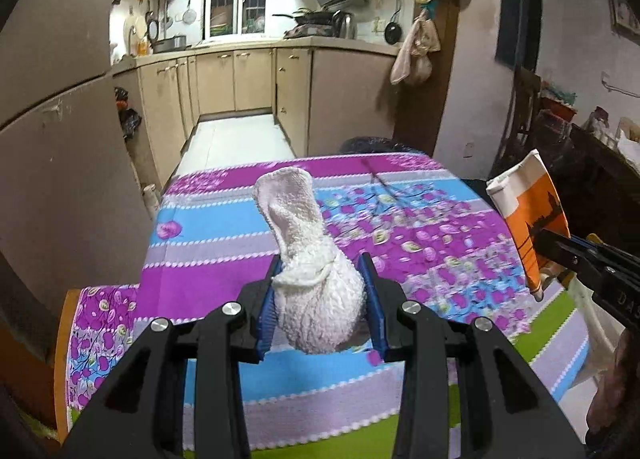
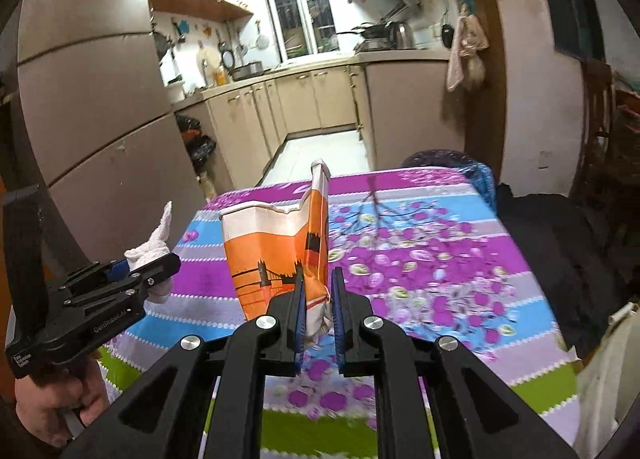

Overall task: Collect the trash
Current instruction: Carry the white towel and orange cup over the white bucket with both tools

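My left gripper [image 1: 322,271] is shut on a crumpled white paper towel [image 1: 308,259] and holds it above the table; it also shows at the left of the right wrist view [image 2: 152,259]. My right gripper [image 2: 318,279] is shut on a crushed orange and white paper cup [image 2: 276,255] with a bridge print, held above the table. The cup also shows at the right of the left wrist view [image 1: 532,215].
The table wears a purple, blue and green floral cloth [image 1: 400,227] [image 2: 440,259]. Beyond it stand beige kitchen cabinets [image 1: 248,79], a large fridge [image 1: 60,139] at left, and a dark bin [image 2: 440,159] behind the table's far edge. Dark clutter lies at right [image 2: 560,239].
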### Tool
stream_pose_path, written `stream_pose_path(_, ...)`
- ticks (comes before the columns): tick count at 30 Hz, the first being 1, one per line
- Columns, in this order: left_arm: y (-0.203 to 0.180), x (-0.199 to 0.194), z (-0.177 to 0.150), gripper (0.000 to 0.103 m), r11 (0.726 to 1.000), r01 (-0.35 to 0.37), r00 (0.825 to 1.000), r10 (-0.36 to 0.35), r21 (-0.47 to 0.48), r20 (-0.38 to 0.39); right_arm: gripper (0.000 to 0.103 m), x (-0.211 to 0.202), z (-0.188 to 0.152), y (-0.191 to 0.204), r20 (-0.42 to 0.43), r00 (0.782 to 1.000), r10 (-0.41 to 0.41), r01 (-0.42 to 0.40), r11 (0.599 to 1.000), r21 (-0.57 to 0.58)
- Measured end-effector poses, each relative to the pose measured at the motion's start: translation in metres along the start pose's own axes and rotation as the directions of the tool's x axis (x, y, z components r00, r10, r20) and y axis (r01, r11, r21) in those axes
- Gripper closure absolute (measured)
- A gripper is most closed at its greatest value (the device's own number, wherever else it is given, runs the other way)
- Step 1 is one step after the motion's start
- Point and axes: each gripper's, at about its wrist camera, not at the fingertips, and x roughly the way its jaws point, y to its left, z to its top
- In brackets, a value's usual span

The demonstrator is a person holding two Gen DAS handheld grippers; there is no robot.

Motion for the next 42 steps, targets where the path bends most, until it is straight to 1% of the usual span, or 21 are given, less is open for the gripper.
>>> stream_pose_path(6, -0.029, -0.011, 0.012, 0.067, 0.998, 0.053, 0.998, -0.054, 0.025, 0.025, 0.091, -0.044, 0.001, -0.034, 0.044, 0.997, -0.056, 0.055, 0.998, 0.03)
stream_pose_path(9, -0.049, -0.015, 0.019, 0.067, 0.995, 0.095, 0.995, -0.097, 0.04, 0.034, 0.091, -0.063, 0.002, -0.051, 0.06, 0.994, -0.092, 0.089, 0.995, 0.048)
stream_pose_path(10, -0.06, -0.017, 0.023, 0.067, 0.991, 0.121, 0.992, -0.123, 0.048, 0.037, 0.091, -0.07, 0.002, -0.057, 0.065, 0.993, -0.103, 0.099, 0.994, 0.055)
stream_pose_path(13, -0.086, -0.02, 0.029, 0.067, 0.983, 0.166, 0.984, -0.17, 0.077, 0.049, 0.091, -0.092, 0.002, -0.079, 0.082, 0.987, -0.135, 0.129, 0.988, 0.081)
stream_pose_path(14, -0.098, -0.021, 0.032, 0.067, 0.978, 0.191, 0.979, -0.196, 0.089, 0.05, 0.091, -0.102, 0.002, -0.089, 0.088, 0.984, -0.152, 0.144, 0.985, 0.09)
stream_pose_path(19, -0.149, -0.022, 0.035, 0.067, 0.954, 0.265, 0.961, -0.273, 0.137, 0.045, 0.091, -0.139, -0.003, -0.128, 0.109, 0.97, -0.218, 0.203, 0.97, 0.131)
stream_pose_path(24, -0.201, -0.023, 0.032, 0.067, 0.922, 0.339, 0.936, -0.35, 0.188, 0.027, 0.091, -0.175, -0.011, -0.171, 0.112, 0.953, -0.28, 0.259, 0.95, 0.172)
stream_pose_path(30, -0.258, -0.028, 0.028, 0.067, 0.881, 0.407, 0.908, -0.42, 0.241, 0.004, 0.091, -0.22, -0.026, -0.222, 0.108, 0.93, -0.351, 0.321, 0.921, 0.222)
stream_pose_path(33, -0.291, -0.03, 0.027, 0.067, 0.853, 0.45, 0.887, -0.462, 0.265, -0.021, 0.091, -0.243, -0.034, -0.25, 0.091, 0.917, -0.388, 0.356, 0.9, 0.252)
stream_pose_path(36, -0.319, -0.03, 0.026, 0.067, 0.831, 0.484, 0.87, -0.49, 0.276, -0.051, 0.091, -0.261, -0.042, -0.282, 0.058, 0.905, -0.422, 0.39, 0.876, 0.285)
stream_pose_path(38, -0.339, -0.027, 0.024, 0.067, 0.812, 0.511, 0.856, -0.511, 0.283, -0.082, 0.091, -0.27, -0.048, -0.303, 0.028, 0.898, -0.439, 0.41, 0.859, 0.306)
stream_pose_path(39, -0.351, -0.025, 0.022, 0.067, 0.798, 0.531, 0.845, -0.524, 0.286, -0.107, 0.091, -0.275, -0.052, -0.317, 0.007, 0.894, -0.448, 0.423, 0.849, 0.316)
stream_pose_path(40, -0.358, -0.024, 0.02, 0.067, 0.791, 0.54, 0.84, -0.529, 0.289, -0.12, 0.091, -0.278, -0.056, -0.329, -0.014, 0.891, -0.454, 0.433, 0.84, 0.327)
stream_pose_path(42, -0.377, -0.016, 0.015, 0.067, 0.771, 0.567, 0.823, -0.542, 0.289, -0.171, 0.091, -0.28, -0.063, -0.347, -0.051, 0.883, -0.466, 0.455, 0.826, 0.332)
